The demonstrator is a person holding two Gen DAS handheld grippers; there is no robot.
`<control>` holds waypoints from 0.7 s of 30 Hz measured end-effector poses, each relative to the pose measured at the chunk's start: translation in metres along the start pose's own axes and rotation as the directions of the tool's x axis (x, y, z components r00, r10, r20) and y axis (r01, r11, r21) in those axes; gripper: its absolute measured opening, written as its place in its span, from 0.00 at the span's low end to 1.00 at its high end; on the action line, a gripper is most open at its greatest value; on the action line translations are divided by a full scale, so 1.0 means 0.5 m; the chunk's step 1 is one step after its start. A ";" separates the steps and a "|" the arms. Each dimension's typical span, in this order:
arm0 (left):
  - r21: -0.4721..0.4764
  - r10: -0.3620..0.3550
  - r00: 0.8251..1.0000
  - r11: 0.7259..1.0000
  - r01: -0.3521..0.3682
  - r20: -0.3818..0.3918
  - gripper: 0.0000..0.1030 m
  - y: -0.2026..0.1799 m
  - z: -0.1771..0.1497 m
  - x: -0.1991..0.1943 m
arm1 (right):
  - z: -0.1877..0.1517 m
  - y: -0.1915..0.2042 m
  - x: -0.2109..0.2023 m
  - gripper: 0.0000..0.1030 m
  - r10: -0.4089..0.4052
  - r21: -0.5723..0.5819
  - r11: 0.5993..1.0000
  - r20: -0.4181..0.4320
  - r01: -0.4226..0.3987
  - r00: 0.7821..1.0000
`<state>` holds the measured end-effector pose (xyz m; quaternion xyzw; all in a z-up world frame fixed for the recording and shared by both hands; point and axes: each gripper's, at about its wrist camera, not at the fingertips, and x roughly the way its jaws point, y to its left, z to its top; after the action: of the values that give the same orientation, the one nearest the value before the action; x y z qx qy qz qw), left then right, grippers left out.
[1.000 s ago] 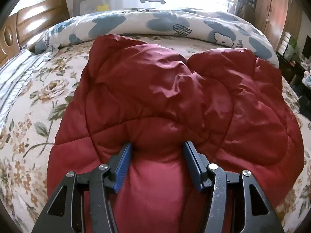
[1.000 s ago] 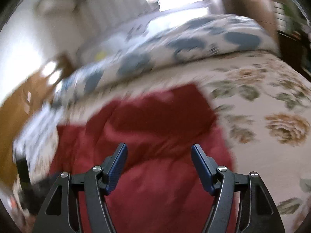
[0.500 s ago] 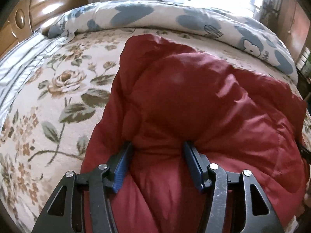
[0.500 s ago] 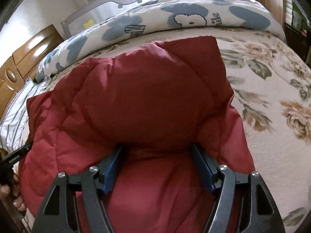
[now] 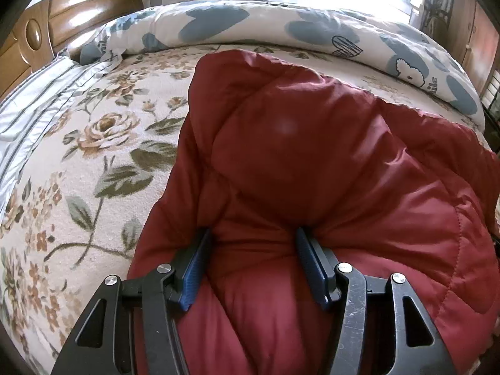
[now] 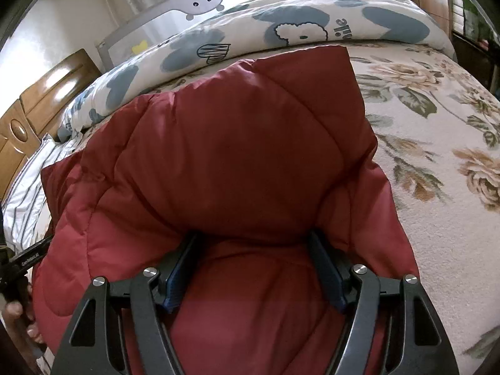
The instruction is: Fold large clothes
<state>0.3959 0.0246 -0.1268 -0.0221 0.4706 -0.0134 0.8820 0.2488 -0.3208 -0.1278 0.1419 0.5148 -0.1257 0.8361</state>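
Observation:
A large dark red quilted jacket lies on the floral bed. It also fills the right wrist view. My left gripper has its jaws wide apart, pressed into a bulge of the red fabric near the jacket's left side. My right gripper also has its jaws wide apart, with a thick fold of the jacket bulging between and over its fingertips near the right side. Both sets of fingertips are partly buried in the padding. The other gripper's black body shows at the left edge of the right wrist view.
The floral bedspread extends left of the jacket and also right of it. A rolled blue-and-white duvet lies across the far side. A wooden headboard and a striped pillow are at the far left.
The right gripper came down from above the jacket into its near edge. The left gripper shifted toward the jacket's left side, still pressed in the fabric. The jacket bunched up higher.

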 end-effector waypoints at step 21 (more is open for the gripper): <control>-0.152 -0.187 0.980 0.969 0.195 0.062 0.79 0.174 -0.042 -0.152 | 0.005 -0.078 -0.130 0.80 0.054 0.071 0.996 0.003 -0.054 0.999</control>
<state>0.3361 0.1141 -0.0798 -0.1370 0.4447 -0.0608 0.8830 0.2083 -0.3536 -0.0725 0.1852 0.5055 -0.1213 0.8340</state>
